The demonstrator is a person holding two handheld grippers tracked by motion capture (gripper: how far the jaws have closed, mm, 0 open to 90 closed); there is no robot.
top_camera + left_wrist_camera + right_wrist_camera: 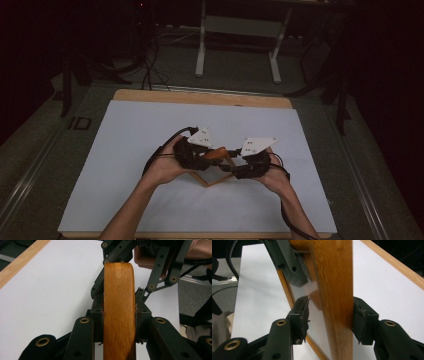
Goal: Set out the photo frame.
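You hold a wooden frame piece (216, 165) tilted above the middle of the white sheet (130, 150), your two hands meeting over it. Your left gripper (119, 315) is clenched on one wooden bar, pads pressed to both sides. Your right gripper (329, 315) straddles another bar: one pad touches, the other stands clear, so that grasp looks unfinished. What the frame belongs to is hard to make out; the room beyond the sheet lies in darkness.

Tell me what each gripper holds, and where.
Left gripper clamps the wooden piece across its flat faces. Right gripper straddles it, one pad touching, not clamped.
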